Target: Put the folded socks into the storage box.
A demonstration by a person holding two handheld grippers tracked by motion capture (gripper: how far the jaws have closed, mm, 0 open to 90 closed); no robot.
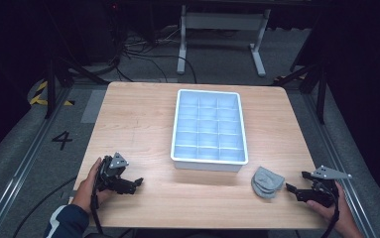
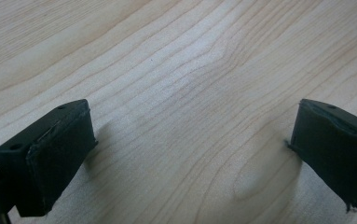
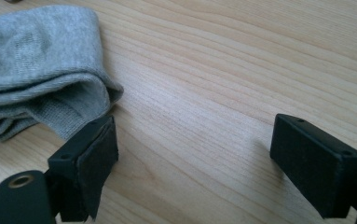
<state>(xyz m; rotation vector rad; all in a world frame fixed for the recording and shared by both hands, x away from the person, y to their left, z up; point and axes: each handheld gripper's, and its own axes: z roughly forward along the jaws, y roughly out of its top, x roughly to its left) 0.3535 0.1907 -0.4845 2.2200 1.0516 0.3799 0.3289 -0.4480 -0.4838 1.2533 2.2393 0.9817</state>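
Observation:
A folded grey sock [image 1: 267,182] lies on the wooden table [image 1: 143,124] near its front right, just below a white compartment tray [image 1: 209,130]. My right gripper [image 1: 296,184] rests low at the front right corner, just right of the sock, open with nothing between its jaws. In the right gripper view the sock [image 3: 36,70] lies beyond the left jaw, its edge close to that pad, and the right gripper [image 3: 192,158] spans bare wood. My left gripper [image 1: 137,182] rests at the front left, open. Bare wood shows between the jaws of the left gripper [image 2: 190,154].
The tray has several compartments with nothing in them and stands in the table's middle. Beyond the table's far edge stand a white frame [image 1: 222,34] and loose cables [image 1: 143,54] on the grey floor. A metal rail [image 1: 24,158] runs along the left.

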